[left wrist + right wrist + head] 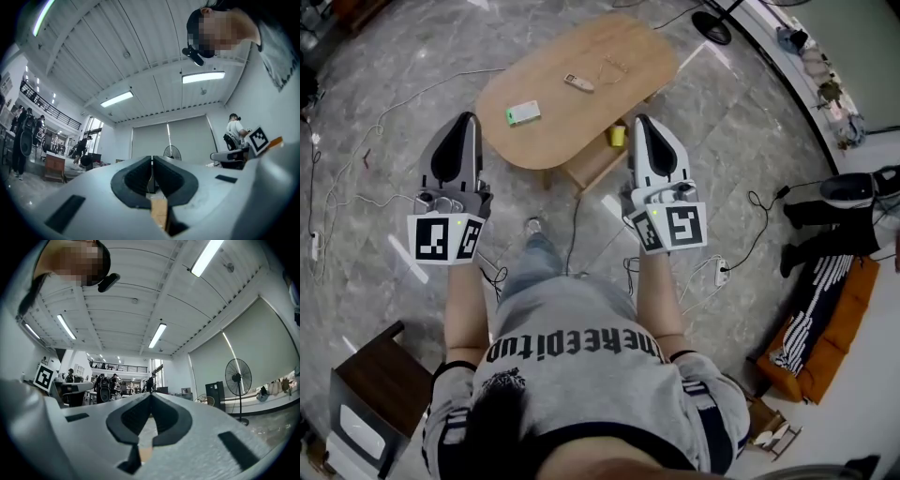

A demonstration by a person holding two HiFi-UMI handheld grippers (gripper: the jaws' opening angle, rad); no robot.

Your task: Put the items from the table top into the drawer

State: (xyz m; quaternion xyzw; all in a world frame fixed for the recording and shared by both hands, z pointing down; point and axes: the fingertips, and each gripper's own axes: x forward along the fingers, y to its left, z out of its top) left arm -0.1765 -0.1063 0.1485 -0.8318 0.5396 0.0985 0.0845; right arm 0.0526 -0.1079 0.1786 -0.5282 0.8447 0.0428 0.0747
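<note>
Wooden counter (581,52) carries a green box (523,113) and a grey item (578,83); left gripper (471,120) and right gripper (641,122) hang at its near edge, jaws pressed together, empty.

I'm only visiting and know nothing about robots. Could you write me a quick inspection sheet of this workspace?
Surface: oval wooden table, mostly bare, standing on a grey stone-look floor.
Job's things: green-and-white box and a small remote-like item lie apart on the top. What looks like a pulled-out drawer is under the near edge.
Clutter: yellow cup at the drawer.
Grippers: left gripper and right gripper are both short of the table, jaws shut, nothing between them.
Cables: loose cables across the floor; power strip.
Surroundings: fan base, dark side table, orange seat.
</note>
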